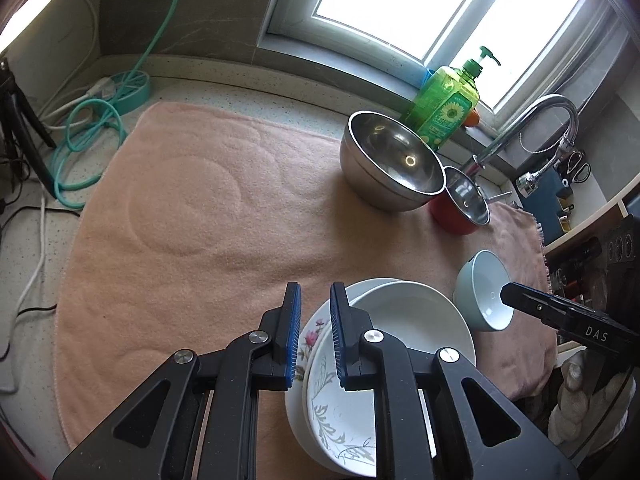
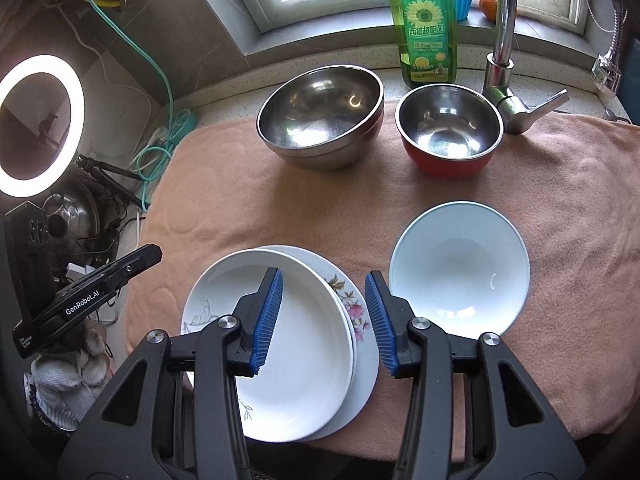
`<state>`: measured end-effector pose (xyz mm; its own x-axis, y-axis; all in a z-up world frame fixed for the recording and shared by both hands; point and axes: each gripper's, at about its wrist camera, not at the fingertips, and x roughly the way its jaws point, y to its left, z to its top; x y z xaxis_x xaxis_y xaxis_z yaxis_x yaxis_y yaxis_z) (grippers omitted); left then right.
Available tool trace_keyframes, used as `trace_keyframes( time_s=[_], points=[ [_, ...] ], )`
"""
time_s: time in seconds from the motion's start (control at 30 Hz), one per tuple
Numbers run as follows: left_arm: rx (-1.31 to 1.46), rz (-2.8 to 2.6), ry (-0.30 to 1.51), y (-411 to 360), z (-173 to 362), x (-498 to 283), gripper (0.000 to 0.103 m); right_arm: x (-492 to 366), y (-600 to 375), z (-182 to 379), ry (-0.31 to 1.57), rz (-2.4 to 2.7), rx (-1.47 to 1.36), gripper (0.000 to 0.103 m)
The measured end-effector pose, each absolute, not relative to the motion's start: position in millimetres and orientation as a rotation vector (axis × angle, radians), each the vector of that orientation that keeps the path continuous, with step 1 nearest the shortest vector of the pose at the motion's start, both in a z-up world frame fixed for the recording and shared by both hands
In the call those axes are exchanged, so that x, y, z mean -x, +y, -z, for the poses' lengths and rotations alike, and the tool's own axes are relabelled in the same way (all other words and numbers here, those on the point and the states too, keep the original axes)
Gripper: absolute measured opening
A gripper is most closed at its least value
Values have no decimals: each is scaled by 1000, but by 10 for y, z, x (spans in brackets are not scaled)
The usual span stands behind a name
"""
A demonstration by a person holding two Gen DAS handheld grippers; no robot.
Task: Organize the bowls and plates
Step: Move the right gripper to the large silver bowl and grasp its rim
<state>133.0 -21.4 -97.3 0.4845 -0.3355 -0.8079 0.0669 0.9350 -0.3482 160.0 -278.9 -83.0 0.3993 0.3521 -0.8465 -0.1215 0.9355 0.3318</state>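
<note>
A stack of white plates (image 2: 304, 344) lies on the pink towel (image 2: 320, 208), with a flowered plate (image 2: 352, 304) at the bottom. A pale blue bowl (image 2: 460, 268) sits to the right of it. Two nested steel bowls (image 2: 320, 120) and a red steel-lined bowl (image 2: 448, 132) stand at the back. My right gripper (image 2: 324, 320) is open above the stack's right edge. My left gripper (image 1: 314, 336) is open and empty above the stack's left edge (image 1: 316, 336). The blue bowl (image 1: 486, 290) and the steel bowls (image 1: 392, 160) also show in the left wrist view.
A green dish soap bottle (image 2: 426, 24) stands by the window sill, next to a tap (image 2: 504, 40). A ring light (image 2: 40, 124) and tripod are at the left, with teal cable (image 1: 88, 148) and a power strip on the counter. A gloved hand (image 2: 68, 372) shows at left.
</note>
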Motion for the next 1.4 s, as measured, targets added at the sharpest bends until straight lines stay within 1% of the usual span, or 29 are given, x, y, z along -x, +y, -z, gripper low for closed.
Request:
trace_keyframes(
  time_s=[0.03,0.07,0.13,0.5,0.8,1.17,1.4],
  points=[
    [283,255,1036,-211,960,-1371,13,-1639,-2799,815,1117,-298,-242,45],
    [282,260,1033,-207,953,-1416,16,-1681,-2810,802,1111,-293,-252,45],
    [280,272,1028,-202,941,-1504,19,-1772,-2813,786,1104,-279,-274,45],
    [277,359,1034,-271,911,-2181,19,-2302,-2866,888,1106,-213,-434,45],
    [251,420,1048,-362,937,-2784,19,-2623,-2809,964,1112,-145,-482,45],
    [255,463,1112,-456,1109,-3250,19,-2854,-2911,1154,1141,-85,-596,45],
    [243,479,1139,-561,1170,-3566,19,-2967,-2902,1248,1162,-55,-609,44]
  ],
)
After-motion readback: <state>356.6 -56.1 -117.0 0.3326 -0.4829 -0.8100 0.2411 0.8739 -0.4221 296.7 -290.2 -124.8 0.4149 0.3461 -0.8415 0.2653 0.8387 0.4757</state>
